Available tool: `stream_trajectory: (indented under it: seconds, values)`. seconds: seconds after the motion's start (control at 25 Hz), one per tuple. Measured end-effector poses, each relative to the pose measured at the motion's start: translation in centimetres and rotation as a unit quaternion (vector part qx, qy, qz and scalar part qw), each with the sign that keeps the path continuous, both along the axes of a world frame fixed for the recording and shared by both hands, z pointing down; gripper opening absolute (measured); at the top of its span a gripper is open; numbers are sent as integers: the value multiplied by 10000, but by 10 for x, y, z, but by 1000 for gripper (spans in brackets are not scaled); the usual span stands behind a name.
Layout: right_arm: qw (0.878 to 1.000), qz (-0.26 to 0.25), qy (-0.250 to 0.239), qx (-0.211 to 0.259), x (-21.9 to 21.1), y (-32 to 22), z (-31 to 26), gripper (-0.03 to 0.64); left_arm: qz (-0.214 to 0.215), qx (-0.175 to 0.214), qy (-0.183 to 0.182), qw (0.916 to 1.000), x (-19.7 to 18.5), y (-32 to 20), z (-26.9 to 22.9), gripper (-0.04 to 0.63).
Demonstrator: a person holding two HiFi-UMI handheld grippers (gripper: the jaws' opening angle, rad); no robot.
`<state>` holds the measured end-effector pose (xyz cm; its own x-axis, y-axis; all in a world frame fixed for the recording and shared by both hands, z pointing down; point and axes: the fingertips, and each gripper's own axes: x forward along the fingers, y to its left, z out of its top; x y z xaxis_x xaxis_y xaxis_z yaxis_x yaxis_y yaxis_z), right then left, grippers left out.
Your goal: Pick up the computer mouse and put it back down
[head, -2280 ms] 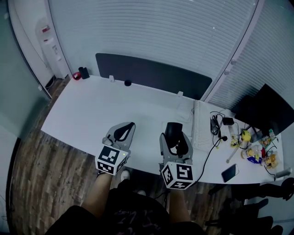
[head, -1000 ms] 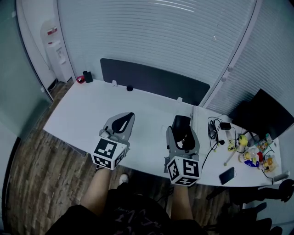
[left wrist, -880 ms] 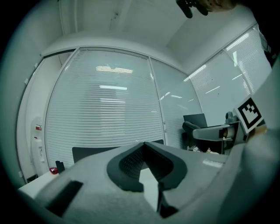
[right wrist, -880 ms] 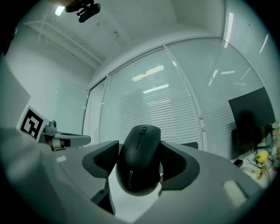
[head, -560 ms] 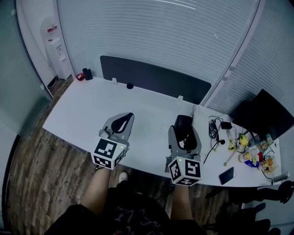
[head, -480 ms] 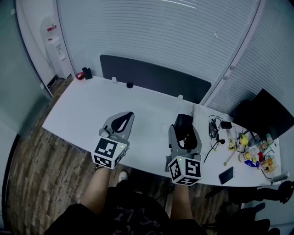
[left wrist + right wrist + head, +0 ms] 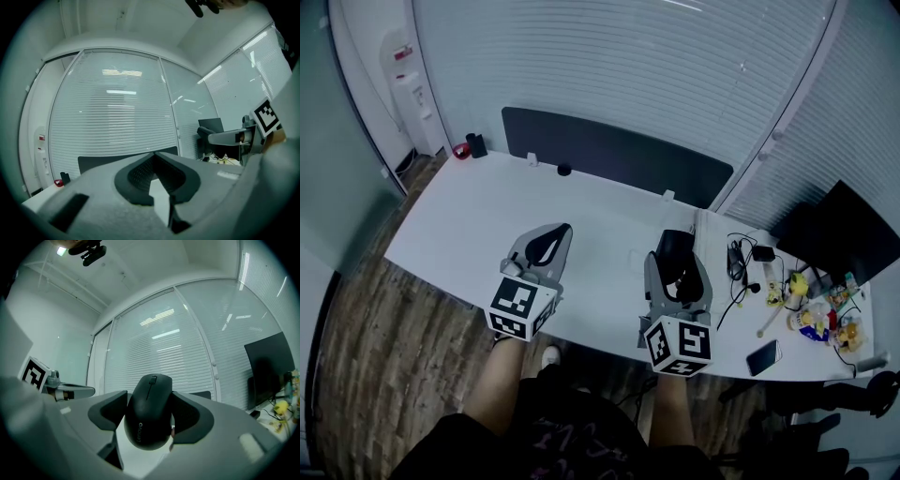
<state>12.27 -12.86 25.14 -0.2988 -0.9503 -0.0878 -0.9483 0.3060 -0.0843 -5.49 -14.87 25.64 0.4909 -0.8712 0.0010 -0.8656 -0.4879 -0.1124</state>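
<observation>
A black computer mouse (image 7: 150, 411) sits clamped between the jaws of my right gripper (image 7: 149, 416), lifted and pointing toward the blinds. From the head view the same mouse (image 7: 673, 248) shows as a dark shape at the tip of the right gripper (image 7: 676, 260), above the white desk (image 7: 478, 220). My left gripper (image 7: 548, 243) hovers over the desk's front middle, shut with nothing between its jaws. In the left gripper view its dark pads (image 7: 140, 173) meet at the tips.
A dark screen panel (image 7: 609, 155) runs along the desk's back edge. A white keyboard (image 7: 705, 244), cables (image 7: 739, 262), a phone (image 7: 766, 358), small toys (image 7: 825, 314) and a monitor (image 7: 844, 230) crowd the right end. A water dispenser (image 7: 401, 80) stands far left.
The view has shifted slightly since the earliest frame. My right gripper, still holding the mouse, has drifted a little right and up. The left gripper has barely moved.
</observation>
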Motion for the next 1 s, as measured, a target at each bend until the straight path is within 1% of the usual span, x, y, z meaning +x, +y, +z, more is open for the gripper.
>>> stream_trajectory:
  seconds: [0.2, 0.6, 1.0]
  values:
    - [10000, -6, -1, -77, 0, -4, 6, 307, 11, -62, -24, 10000, 2, -3, 5, 2]
    - [9994, -48, 32, -342, -5, -11, 28, 307, -13, -310, -3, 9995, -2, -10, 27, 2]
    - [9977, -43, 92, -675, -8, -17, 58, 307, -53, -685, -15, 9976, -7, -15, 61, 2]
